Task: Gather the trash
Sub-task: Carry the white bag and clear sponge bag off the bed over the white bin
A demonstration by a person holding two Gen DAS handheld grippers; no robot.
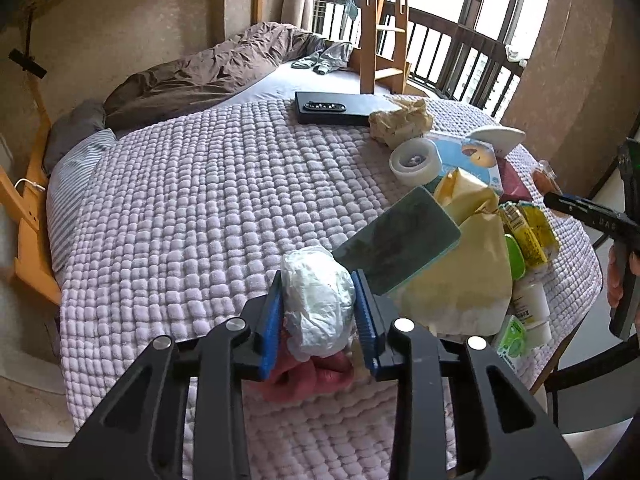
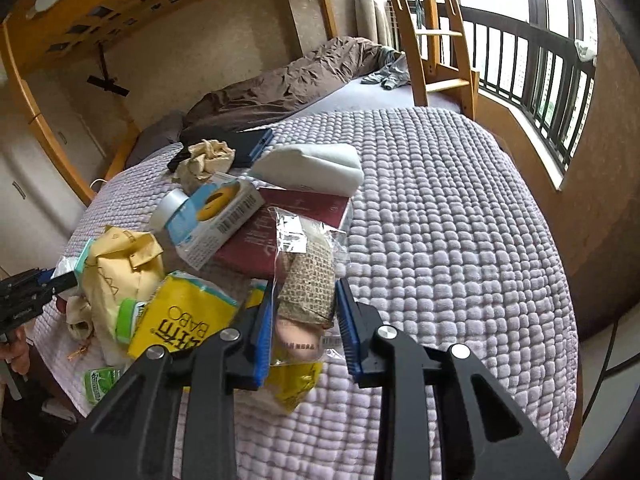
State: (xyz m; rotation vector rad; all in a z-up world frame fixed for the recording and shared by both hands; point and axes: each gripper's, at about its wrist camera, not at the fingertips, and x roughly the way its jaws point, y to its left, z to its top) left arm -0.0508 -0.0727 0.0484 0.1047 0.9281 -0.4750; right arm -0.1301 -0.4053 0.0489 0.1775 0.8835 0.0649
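Observation:
A crumpled white plastic wad [image 1: 316,304] sits between the blue pads of my left gripper [image 1: 318,284], which is shut on it just above the lilac quilt [image 1: 192,208]; something pink [image 1: 308,376] lies under it. My right gripper [image 2: 304,288] is shut on a clear plastic wrapper [image 2: 304,256] holding a burlap-patterned piece. Beside both lies a trash pile: a yellow paper bag [image 1: 468,264], a yellow printed packet [image 2: 180,320], a blue-and-white box [image 2: 216,216] and crumpled brown paper [image 2: 204,158].
A tape roll [image 1: 412,160], a dark red book [image 2: 296,216], a white folded pad [image 2: 316,168] and a black flat case [image 1: 332,108] share the bed. A wooden ladder [image 1: 380,28] and brown duvet [image 1: 208,68] stand behind. The quilt's right half [image 2: 440,220] is bare.

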